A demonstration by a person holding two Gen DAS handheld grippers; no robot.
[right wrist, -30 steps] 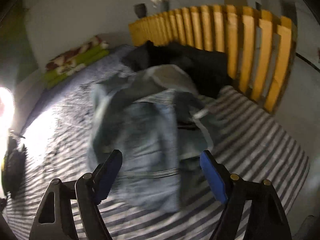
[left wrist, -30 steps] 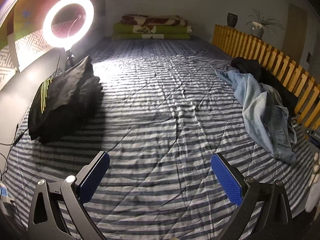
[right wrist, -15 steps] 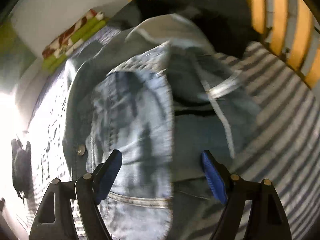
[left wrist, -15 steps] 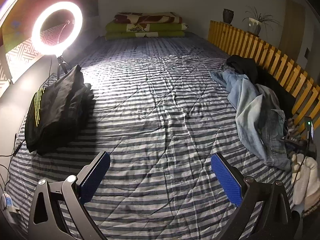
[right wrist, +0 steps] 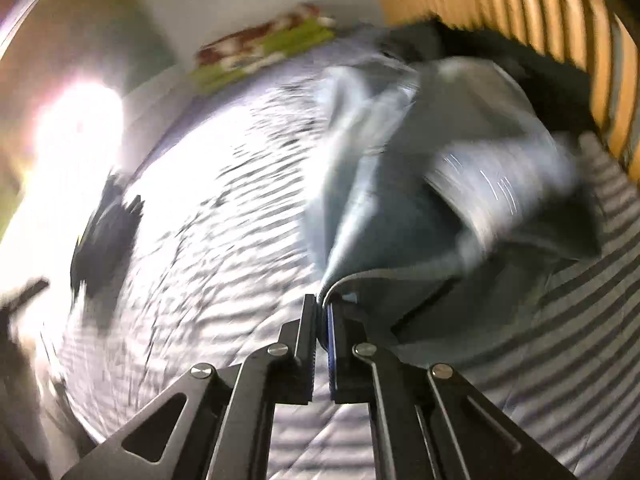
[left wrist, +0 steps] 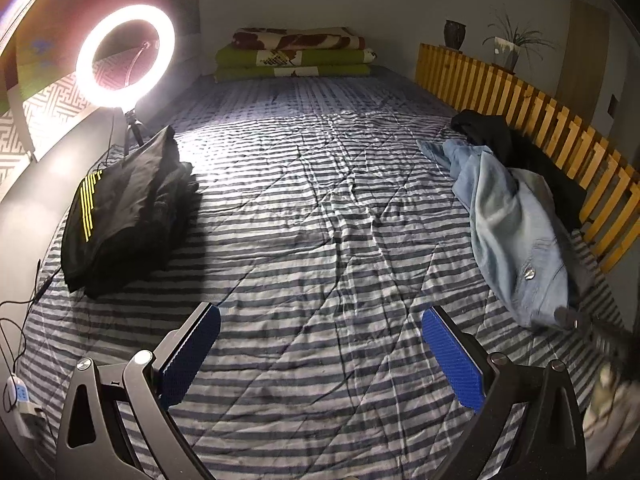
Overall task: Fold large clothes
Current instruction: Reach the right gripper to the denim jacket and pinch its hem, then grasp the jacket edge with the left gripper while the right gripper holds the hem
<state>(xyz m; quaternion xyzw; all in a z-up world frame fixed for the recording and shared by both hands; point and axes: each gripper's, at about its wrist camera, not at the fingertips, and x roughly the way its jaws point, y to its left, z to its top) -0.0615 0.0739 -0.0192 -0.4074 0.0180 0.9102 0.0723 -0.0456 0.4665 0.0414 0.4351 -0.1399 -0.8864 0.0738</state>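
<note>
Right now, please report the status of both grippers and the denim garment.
Right gripper shut on denim garment edge. Left gripper open, empty, above striped bedsheet. Black garment lies against the denim, by the wooden rail.

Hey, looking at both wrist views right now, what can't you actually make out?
- Right wrist view: motion blur smears the denim garment; which part the right tongs pinch is unclear.
- Left wrist view: the right tongs sit at the right edge, blurred.
- Left wrist view: the black garment by the slats is half hidden behind the denim.
- Left wrist view: the ring light washes out what is behind it.
</note>
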